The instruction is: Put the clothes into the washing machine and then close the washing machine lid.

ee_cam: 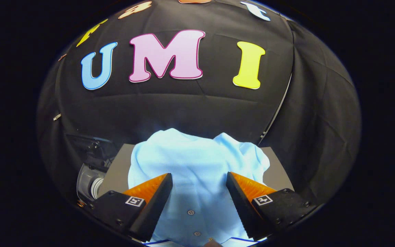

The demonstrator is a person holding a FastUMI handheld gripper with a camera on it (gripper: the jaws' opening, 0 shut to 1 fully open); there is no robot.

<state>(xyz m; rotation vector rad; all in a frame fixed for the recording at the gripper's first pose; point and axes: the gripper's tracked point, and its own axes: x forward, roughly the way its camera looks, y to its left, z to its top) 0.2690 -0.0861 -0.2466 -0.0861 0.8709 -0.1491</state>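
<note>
Tongs (199, 192) spread wide apart, clamped on nothing; open gap between the fingertips with pale cloth showing straight through it.

Light blue shirt (197, 161) heaped on a grey bench (115, 171), dead ahead at 12 o'clock from the tongs; lower part of the garment lying between and under the two fingers, the bulk piled just beyond the tips; buttons (191, 212) in a line down the middle of the gap, at 6 o'clock of the heap, so the placket, and probably the long axis of the shirt, running from 6 to 12 o'clock along the line of the fingers; width of the heap spilling past both fingertips toward 3 and 9 o'clock; whether the fingers already touch the fabric, not possible to tell.

Washing machine (89, 175) off at roughly 9 o'clock from the left finger, beside the bench and partly hidden behind that finger; a pale rounded body with a ribbed hose-like part and a dark raised piece (87, 147) above it, likely the lid standing open; drum interior hidden, contents impossible to judge; no cloth seen hanging from it.

Judged stage: shirt not yet loaded, lid not yet closed; pick-up in hand. Next move likely a short drop onto the cloth at the button line, fingers brought together on a fold, then a carry toward 9 o'clock. Risk: thin, slack fabric pinched in one layer only, trailing over the bench edge or catching on the machine rim.
</note>
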